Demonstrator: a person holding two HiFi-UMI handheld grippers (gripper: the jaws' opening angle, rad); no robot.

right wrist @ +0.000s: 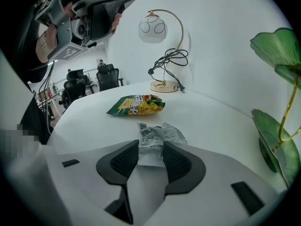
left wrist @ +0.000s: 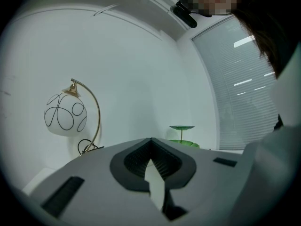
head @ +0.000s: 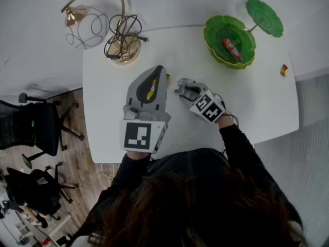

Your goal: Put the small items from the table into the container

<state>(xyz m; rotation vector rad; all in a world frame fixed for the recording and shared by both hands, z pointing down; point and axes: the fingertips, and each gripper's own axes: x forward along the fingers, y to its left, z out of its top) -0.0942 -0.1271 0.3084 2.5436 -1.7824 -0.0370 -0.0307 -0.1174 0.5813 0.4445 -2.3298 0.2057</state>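
The right tongs (right wrist: 151, 149) are partly closed, both ribbed pads pressed against the sides of a white printed sachet (right wrist: 157, 136) that lies on the white surface (right wrist: 221, 126). The left tongs (left wrist: 150, 142) are held level above the surface with their tips together and nothing between them. Just beyond the sachet lies a yellow-and-green snack bag (right wrist: 136, 105) – in the head view it sits under the left tongs and only a yellow strip of it shows. The green bowl (head: 229, 40) stands at the far right of the surface, well apart from both tongs, with a red wrapped item (head: 231, 49) already inside it. A small red-and-yellow piece (head: 283, 70) lies near the right edge. A brass lamp (right wrist: 162, 51) with a coiled black cable (right wrist: 169, 60) stands at the far left corner
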